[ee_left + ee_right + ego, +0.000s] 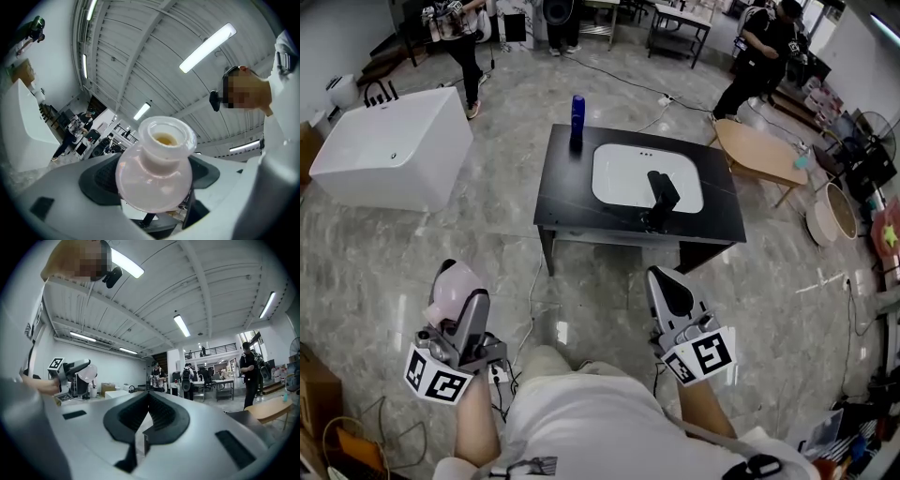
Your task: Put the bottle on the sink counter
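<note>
The person is wearing a white shirt (581, 422) and pale beige trousers (546, 361), and a black band (759, 466) is circling the right wrist. A small black camera (112, 276) is sitting at the head. The left gripper (455, 286) and the right gripper (667, 286) are both showing smooth light grey shells with small black rectangular insets, and black ribbed pads (166, 418) are lining the jaws. A white cube (439, 375) with black square markers is riding on the left one, and a matching cube (703, 354) on the right.
</note>
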Demonstrator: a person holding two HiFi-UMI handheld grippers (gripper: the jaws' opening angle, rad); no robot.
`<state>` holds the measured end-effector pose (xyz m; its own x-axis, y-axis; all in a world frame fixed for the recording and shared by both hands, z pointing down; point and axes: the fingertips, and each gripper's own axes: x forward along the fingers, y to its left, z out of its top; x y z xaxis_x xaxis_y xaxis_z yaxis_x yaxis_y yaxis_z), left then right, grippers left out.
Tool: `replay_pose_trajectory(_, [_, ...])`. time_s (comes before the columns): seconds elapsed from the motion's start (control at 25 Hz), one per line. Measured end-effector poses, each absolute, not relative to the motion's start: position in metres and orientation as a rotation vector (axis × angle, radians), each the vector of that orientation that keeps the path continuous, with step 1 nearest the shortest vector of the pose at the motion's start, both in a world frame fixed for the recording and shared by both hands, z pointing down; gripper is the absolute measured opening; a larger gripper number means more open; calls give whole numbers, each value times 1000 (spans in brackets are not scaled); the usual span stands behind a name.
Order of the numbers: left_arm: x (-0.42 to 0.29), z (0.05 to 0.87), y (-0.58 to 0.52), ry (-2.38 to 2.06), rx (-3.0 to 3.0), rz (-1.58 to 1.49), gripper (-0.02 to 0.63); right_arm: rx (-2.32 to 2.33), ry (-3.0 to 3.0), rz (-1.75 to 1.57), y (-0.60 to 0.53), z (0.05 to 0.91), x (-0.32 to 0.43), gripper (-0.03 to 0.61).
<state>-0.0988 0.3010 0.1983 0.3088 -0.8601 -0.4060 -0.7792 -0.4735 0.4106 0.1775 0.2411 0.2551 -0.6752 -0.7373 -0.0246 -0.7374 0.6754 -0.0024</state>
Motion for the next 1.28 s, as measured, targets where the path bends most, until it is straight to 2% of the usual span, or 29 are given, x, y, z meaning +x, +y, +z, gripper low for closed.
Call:
replay_pose_trajectory(0.48, [-101, 208, 208, -1418, 2444, -916, 407, -1354, 2864, -16, 167, 270, 177, 11])
replay_pose_trajectory(0.92, [-152, 220, 58, -1318, 2474, -860, 407, -1428, 2914, -4, 28, 270, 101, 11])
replay_pose_trajectory(1.28, [-174, 237, -8, -1225, 2466, -810, 408, -1487, 2913, -65, -24, 287, 63, 11])
